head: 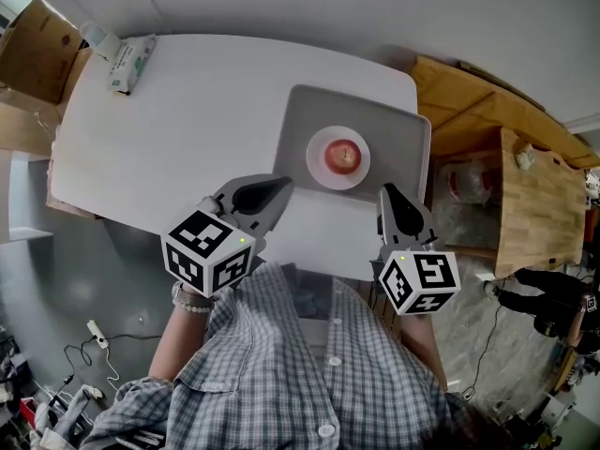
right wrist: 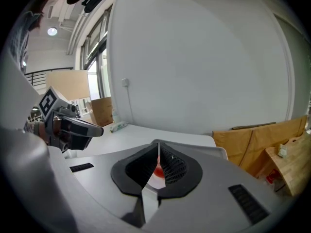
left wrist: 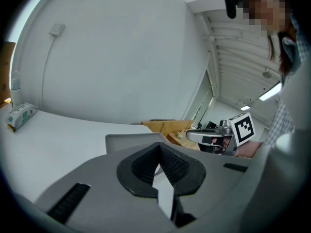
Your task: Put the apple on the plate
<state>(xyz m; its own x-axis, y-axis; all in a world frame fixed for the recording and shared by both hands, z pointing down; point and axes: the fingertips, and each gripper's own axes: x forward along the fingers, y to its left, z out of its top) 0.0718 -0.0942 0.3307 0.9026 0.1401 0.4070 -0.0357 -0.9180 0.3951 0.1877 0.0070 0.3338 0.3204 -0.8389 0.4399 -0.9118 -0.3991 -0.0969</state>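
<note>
A red apple [head: 343, 155] sits on a small white plate [head: 319, 167], which rests on a grey tray [head: 309, 111] on the white table [head: 206, 111]. My left gripper [head: 279, 191] hovers near the table's front edge, left of the tray's near corner, jaws shut and empty. My right gripper [head: 387, 191] hangs by the tray's near right corner, also shut with nothing in it. Through the right gripper's shut jaws [right wrist: 158, 147] a sliver of the apple [right wrist: 158, 171] shows. The left gripper view looks past its shut jaws [left wrist: 159, 147] at the tray [left wrist: 126, 141].
A pack of wipes [head: 131, 62] and a small bottle [head: 94, 34] lie at the table's far left corner. A wooden bench [head: 525, 195] with a clear bin [head: 464, 200] stands to the right. Cardboard boxes [head: 37, 50] sit at the left.
</note>
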